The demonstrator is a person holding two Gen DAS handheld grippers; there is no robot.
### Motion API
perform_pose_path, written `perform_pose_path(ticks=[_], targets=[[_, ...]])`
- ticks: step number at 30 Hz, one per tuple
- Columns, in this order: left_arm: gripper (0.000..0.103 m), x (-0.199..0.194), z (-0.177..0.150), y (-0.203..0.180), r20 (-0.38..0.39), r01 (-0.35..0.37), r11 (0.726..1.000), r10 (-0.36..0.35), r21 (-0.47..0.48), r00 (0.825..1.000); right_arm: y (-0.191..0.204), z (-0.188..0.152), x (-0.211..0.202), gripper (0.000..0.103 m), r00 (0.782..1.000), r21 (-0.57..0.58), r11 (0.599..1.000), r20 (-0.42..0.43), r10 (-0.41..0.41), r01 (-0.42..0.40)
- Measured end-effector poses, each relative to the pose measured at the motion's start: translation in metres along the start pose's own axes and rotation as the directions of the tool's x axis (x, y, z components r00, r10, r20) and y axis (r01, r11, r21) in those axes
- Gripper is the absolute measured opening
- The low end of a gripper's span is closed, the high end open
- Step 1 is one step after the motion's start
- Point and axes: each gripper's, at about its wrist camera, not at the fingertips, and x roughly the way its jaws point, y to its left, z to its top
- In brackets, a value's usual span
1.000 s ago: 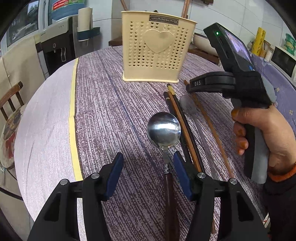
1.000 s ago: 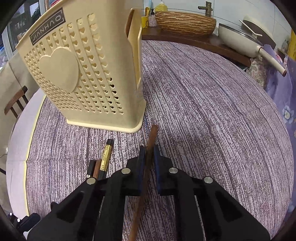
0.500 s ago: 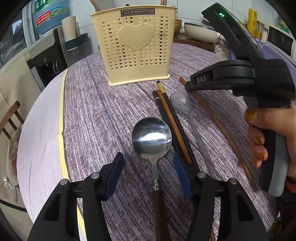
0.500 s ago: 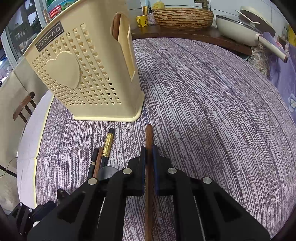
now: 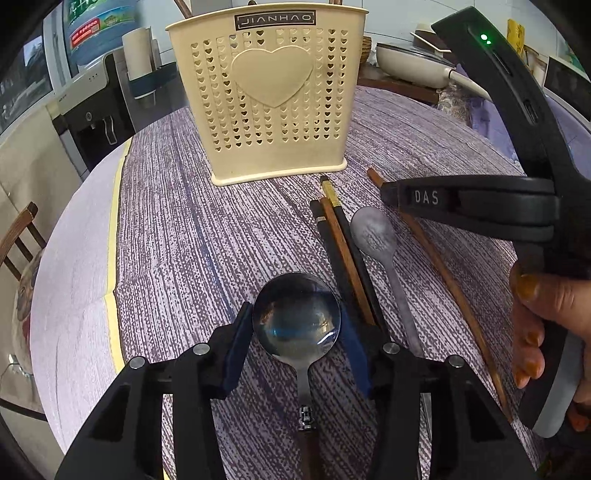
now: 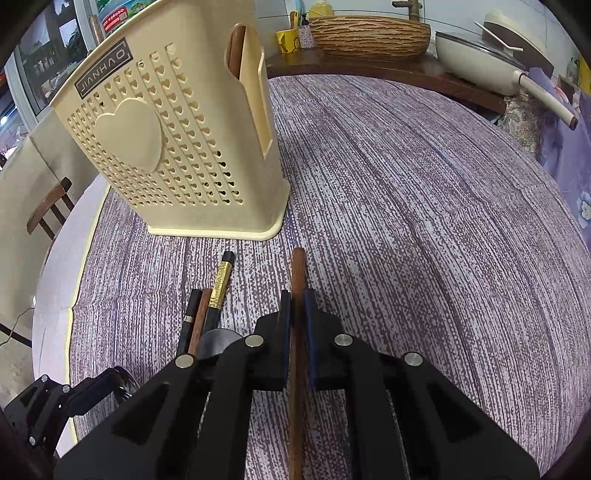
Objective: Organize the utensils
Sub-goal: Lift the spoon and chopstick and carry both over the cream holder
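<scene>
A metal spoon [image 5: 295,317] with a dark handle lies on the purple tablecloth. My left gripper [image 5: 295,326] straddles its bowl; the jaws are closing and the blue pads [image 5: 238,347] meet the bowl's two sides. My right gripper [image 6: 297,295] is shut on a brown wooden chopstick [image 6: 297,269], which runs forward on the cloth. In the left wrist view the right gripper [image 5: 393,195], held by a hand, sits over that chopstick [image 5: 439,258]. The cream perforated utensil holder [image 5: 273,99] [image 6: 177,147] stands upright beyond both.
Three dark chopsticks [image 5: 343,243] [image 6: 218,288] and a grey spoon [image 5: 373,232] lie between the grippers. A white pan [image 6: 480,59] and a wicker basket [image 6: 369,33] sit on the far counter. The table edge [image 5: 114,258] and a chair [image 6: 51,210] are at the left.
My left gripper slid forward from the spoon's neck to its bowl and its jaws narrowed onto it. The right gripper stayed shut on the chopstick, which swung straighter.
</scene>
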Motion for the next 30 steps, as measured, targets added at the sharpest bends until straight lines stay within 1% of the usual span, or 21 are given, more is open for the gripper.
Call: perform_pose_path(ticks=[7, 10, 13, 19, 23, 26, 28, 30], targets=[[0.047, 0.000, 0.003, 0.003, 0.002, 0.016, 1.000, -0.016, -0.018, 1.000, 0.000, 0.001, 0.000, 0.009, 1.000, -0.002, 1.000, 0.002, 0.002, -0.002], [0.047, -0.004, 0.005, 0.007, 0.019, 0.030, 0.999, -0.030, -0.031, 0.999, -0.004, 0.002, -0.001, 0.009, 1.000, 0.021, 0.999, 0.005, 0.030, -0.030], [0.047, -0.012, 0.010, 0.013, 0.052, 0.045, 0.998, -0.042, -0.047, 0.998, -0.009, 0.004, -0.008, 0.009, 0.998, 0.037, 0.998, 0.031, 0.050, -0.051], [0.047, -0.036, 0.023, 0.026, 0.136, 0.072, 0.994, -0.062, -0.077, 0.989, -0.015, 0.011, -0.044, 0.009, 0.988, 0.039, 0.994, 0.119, 0.094, -0.099], [0.047, -0.057, 0.035, 0.036, 0.206, 0.078, 0.993, -0.058, -0.094, 0.977, -0.018, 0.015, -0.083, 0.009, 0.970, 0.021, 0.990, 0.207, 0.130, -0.137], [0.047, -0.069, 0.043, 0.043, 0.242, 0.090, 0.991, -0.063, -0.103, 0.968, -0.020, 0.016, -0.113, 0.009, 0.952, -0.003, 0.987, 0.264, 0.156, -0.161], [0.047, -0.078, 0.046, 0.046, 0.263, 0.093, 0.990, -0.061, -0.110, 0.963, -0.021, 0.015, -0.134, 0.008, 0.938, -0.025, 0.986, 0.305, 0.163, -0.163], [0.047, -0.082, 0.050, 0.049, 0.277, 0.093, 0.989, -0.059, -0.114, 0.959, -0.023, 0.015, -0.150, 0.008, 0.929, -0.041, 0.986, 0.328, 0.169, -0.164]])
